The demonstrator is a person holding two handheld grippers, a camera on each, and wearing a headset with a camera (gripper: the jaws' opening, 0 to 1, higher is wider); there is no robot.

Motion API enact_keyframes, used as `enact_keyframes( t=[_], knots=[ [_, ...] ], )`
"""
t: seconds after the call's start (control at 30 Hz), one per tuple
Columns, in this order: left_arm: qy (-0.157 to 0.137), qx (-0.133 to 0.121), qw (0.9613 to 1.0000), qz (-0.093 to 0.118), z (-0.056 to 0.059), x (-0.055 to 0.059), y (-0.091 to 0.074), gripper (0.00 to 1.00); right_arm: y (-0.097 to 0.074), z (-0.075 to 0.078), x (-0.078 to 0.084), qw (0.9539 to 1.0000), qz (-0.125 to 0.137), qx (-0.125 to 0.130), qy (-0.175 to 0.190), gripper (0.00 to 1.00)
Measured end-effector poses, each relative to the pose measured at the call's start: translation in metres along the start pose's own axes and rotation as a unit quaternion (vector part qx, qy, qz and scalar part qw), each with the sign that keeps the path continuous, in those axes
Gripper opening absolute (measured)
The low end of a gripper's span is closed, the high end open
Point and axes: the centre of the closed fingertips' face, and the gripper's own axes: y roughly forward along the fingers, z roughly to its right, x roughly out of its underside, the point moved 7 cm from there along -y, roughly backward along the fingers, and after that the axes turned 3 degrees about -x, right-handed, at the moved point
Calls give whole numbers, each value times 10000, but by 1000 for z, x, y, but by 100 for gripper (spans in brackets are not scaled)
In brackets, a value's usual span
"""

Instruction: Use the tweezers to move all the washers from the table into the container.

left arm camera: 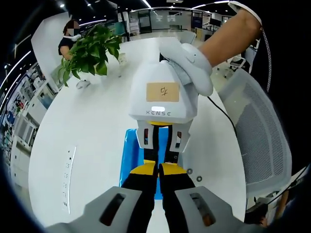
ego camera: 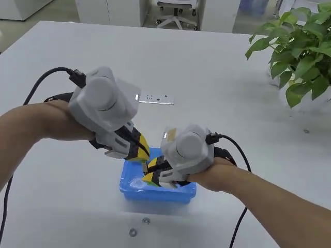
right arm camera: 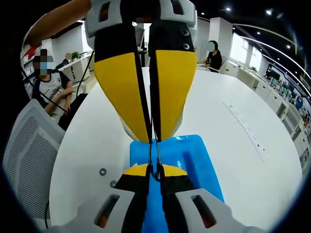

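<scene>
Over the blue plastic container (ego camera: 155,192), the left hand-held gripper (right arm camera: 153,138) and the right hand-held gripper (right arm camera: 154,171) met tip to tip, each pinched shut on thin metal tweezers (right arm camera: 153,155). Two small metal washers (ego camera: 146,221) lay on the white desk (ego camera: 217,93) near the container.

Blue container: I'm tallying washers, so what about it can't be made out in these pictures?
- Head view: the left hand-held gripper and right hand-held gripper cover most of the container; its contents are hidden.
- Gripper views: the facing jaws block part of its inside.
- Head view: the washers on the table are too small for detail.
</scene>
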Motion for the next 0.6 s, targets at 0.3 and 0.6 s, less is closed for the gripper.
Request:
enact_keyframes(
  t=[0.3,0.6],
  knots=[
    [-83,64,9999,-24,-6,9,12,5,11,7,10,9999,-82,-132,51,10],
    [-139,106,9998,-41,-10,16,21,5,19,12,17,9996,-130,-226,120,10]
  ],
)
